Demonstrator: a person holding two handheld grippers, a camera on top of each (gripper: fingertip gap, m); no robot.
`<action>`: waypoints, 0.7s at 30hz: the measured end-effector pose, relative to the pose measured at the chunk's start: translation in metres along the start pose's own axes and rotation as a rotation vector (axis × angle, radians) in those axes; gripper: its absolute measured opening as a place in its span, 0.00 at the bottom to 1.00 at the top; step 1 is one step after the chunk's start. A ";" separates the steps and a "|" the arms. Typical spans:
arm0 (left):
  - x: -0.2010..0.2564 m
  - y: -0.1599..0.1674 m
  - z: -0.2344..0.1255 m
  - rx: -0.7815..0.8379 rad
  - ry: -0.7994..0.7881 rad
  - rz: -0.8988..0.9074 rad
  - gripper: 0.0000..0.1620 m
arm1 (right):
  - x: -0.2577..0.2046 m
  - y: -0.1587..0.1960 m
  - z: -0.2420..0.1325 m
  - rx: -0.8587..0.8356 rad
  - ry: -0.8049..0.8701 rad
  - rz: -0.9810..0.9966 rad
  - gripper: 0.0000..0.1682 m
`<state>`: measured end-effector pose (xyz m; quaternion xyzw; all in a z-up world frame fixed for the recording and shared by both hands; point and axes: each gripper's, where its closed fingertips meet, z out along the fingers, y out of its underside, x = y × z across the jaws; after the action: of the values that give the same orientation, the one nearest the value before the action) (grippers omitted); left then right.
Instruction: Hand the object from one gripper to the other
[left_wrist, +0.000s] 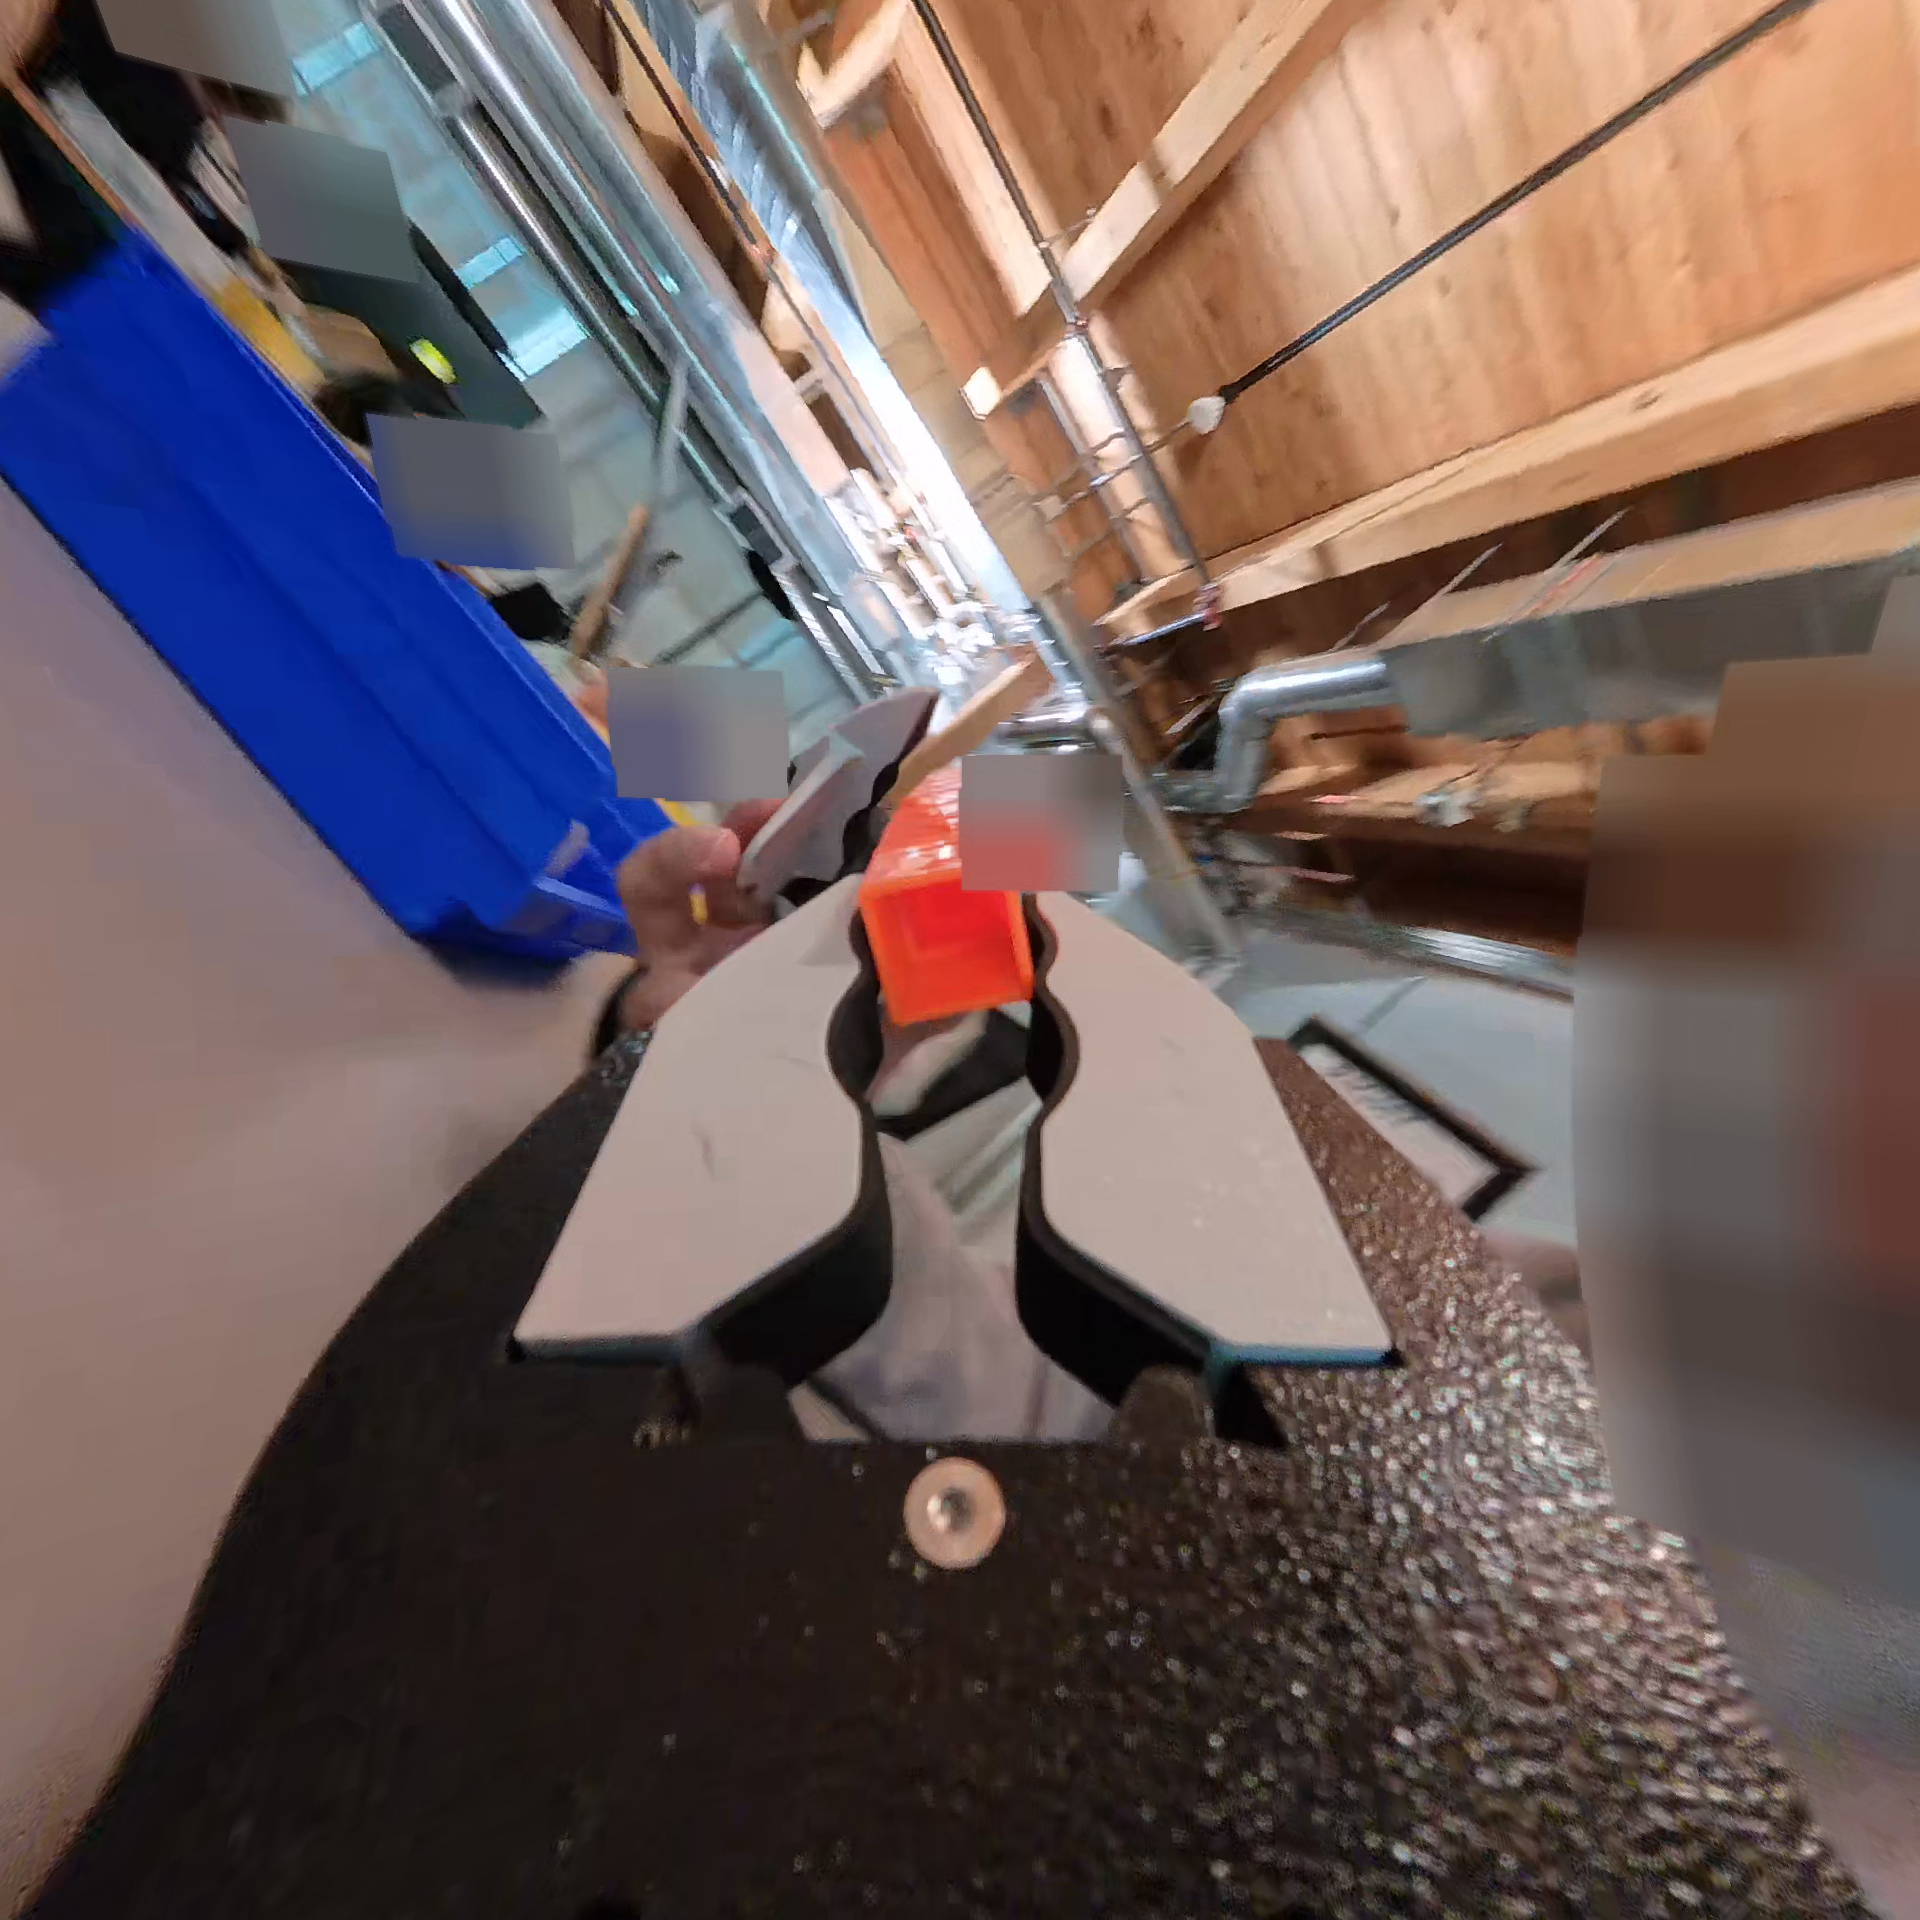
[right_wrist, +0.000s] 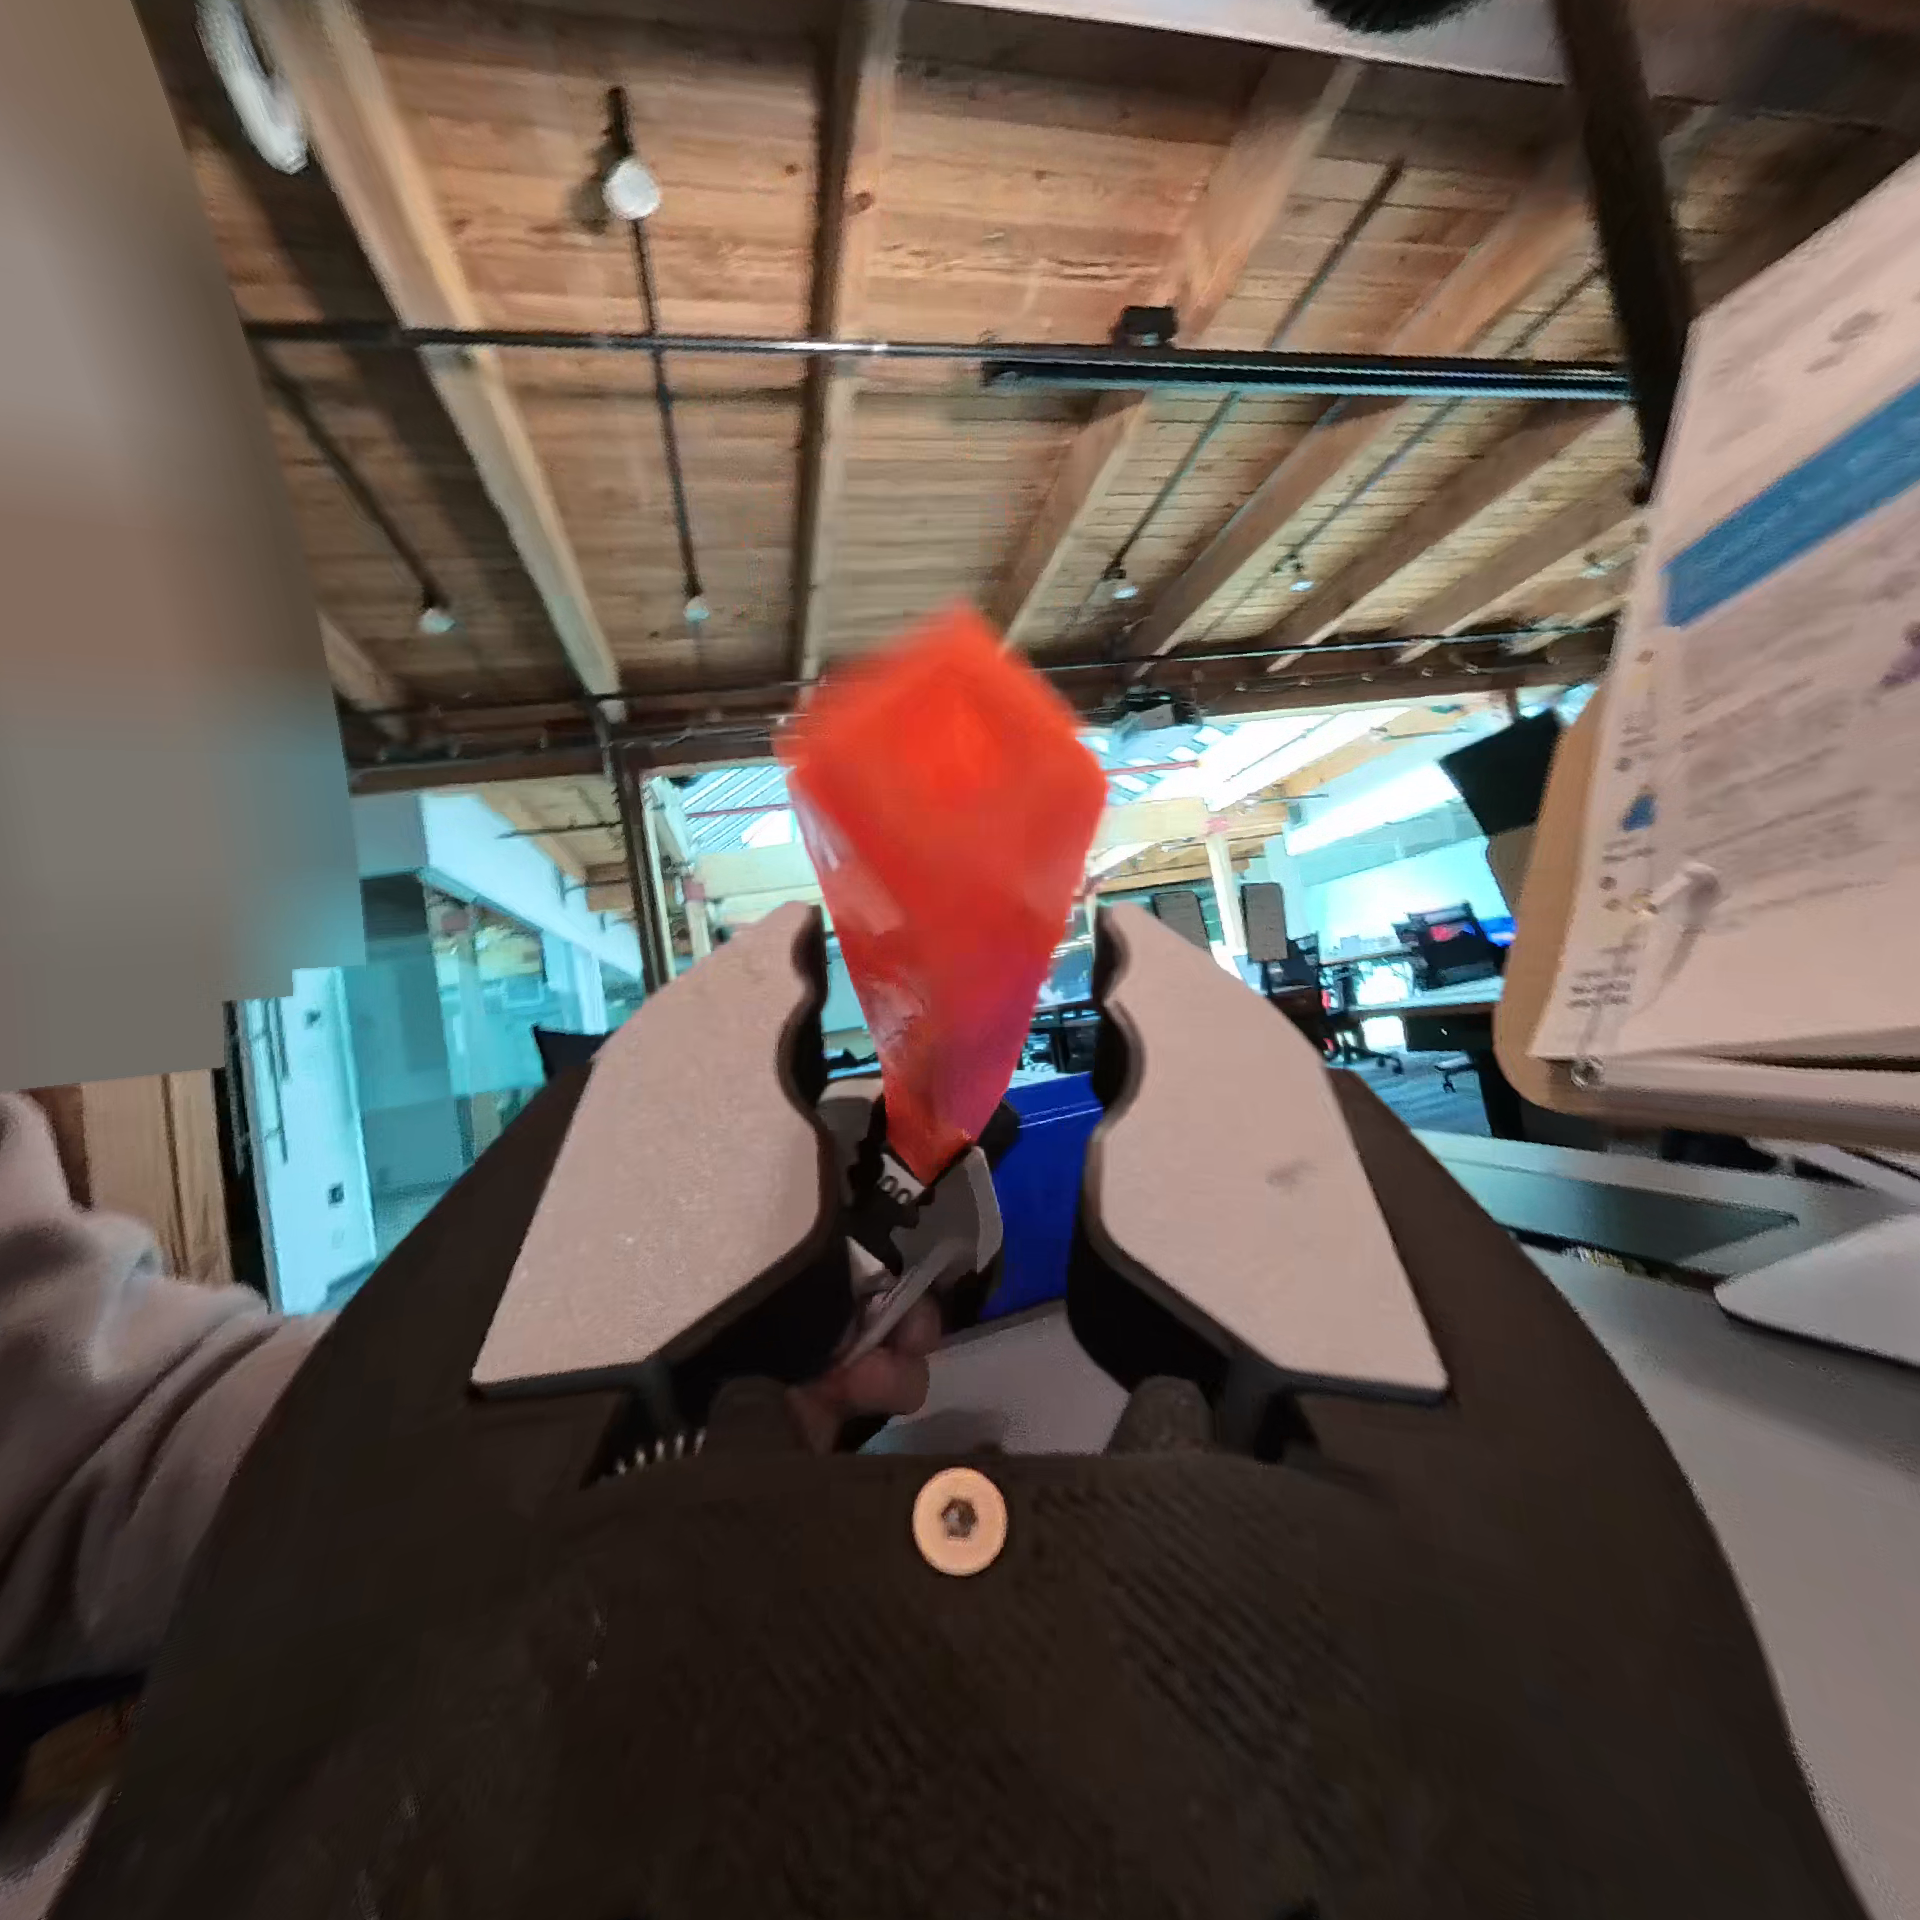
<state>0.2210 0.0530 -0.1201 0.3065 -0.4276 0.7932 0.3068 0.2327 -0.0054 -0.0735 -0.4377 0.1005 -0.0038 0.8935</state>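
Black speckled body of left gripper (left_wrist: 948, 935) fills my near view, grey flat pads on wavy black fingers clamped on orange block (left_wrist: 940, 951), boxy glossy plastic. Right gripper (right_wrist: 951, 961) spread wide around same block (right_wrist: 940, 831), pads not touching it. Blue bin (left_wrist: 281, 644) to the side. Writing on block blurred, can't read it.
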 end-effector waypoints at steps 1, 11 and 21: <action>-0.002 -0.004 -0.003 0.007 -0.046 0.101 0.14 | 0.006 -0.001 -0.001 0.000 0.028 0.032 0.33; 0.024 -0.023 -0.019 -0.043 -0.159 0.812 0.14 | 0.036 0.009 -0.018 -0.159 0.072 0.340 0.21; 0.043 -0.008 -0.031 -0.200 -0.011 0.836 0.14 | -0.020 0.054 -0.047 -0.661 -0.290 0.231 0.13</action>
<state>0.1938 0.0931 -0.0979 0.0796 -0.5915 0.8022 -0.0152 0.1998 -0.0069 -0.1400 -0.6841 0.0176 0.1916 0.7035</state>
